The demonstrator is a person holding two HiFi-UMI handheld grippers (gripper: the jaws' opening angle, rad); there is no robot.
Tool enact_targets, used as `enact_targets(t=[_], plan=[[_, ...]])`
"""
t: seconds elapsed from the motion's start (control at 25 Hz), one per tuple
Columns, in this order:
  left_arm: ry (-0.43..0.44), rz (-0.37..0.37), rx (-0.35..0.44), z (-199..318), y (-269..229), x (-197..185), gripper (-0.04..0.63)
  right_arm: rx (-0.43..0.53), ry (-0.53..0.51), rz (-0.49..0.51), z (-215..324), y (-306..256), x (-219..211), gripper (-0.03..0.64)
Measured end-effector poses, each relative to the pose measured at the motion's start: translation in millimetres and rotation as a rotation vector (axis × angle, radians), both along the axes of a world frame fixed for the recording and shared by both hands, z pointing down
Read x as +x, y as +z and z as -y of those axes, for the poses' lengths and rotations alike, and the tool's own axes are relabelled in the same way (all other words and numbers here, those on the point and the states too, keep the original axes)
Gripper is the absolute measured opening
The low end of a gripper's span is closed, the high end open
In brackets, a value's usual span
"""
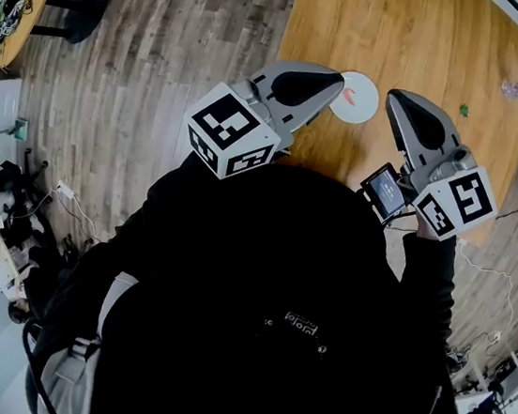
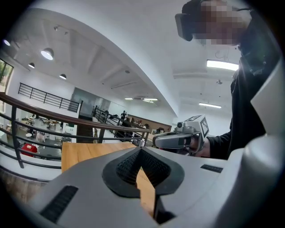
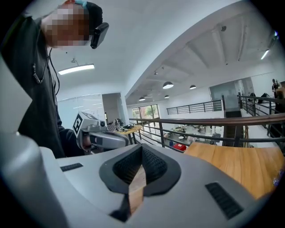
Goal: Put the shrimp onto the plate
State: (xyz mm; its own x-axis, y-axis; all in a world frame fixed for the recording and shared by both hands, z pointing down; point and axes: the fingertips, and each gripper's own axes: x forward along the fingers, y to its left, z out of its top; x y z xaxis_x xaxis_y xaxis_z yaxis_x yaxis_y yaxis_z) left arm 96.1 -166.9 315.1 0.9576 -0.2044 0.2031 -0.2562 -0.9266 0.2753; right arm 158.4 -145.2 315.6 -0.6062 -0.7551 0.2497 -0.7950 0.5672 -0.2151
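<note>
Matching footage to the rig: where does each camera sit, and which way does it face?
Head view: on the person's head, facing steeply down at the wooden table, plate with shrimp, left tongs, right tongs and dark torso.
Left gripper view: rides the left tongs, facing about level over the table toward a railing; its shut jaws show.
Right gripper view: rides the right tongs, likewise; its shut jaws show.
Shared: each gripper view shows the other tongs.

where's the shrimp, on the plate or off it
On the plate. In the head view the small orange shrimp lies inside the rim of the white plate on the wooden table.
</note>
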Motion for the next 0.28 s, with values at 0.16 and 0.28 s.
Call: enact_targets(t=[0.16, 0.28], plan=[[0.023, 0.001, -0.017, -5, 6, 7, -0.002, -0.025, -0.003, -0.009, 4, 12, 1, 0.017], [0.034, 0.005, -0.031, -7, 13, 11, -0.002, -0.051, 0.000, 0.000, 4, 22, 4, 0.017]])
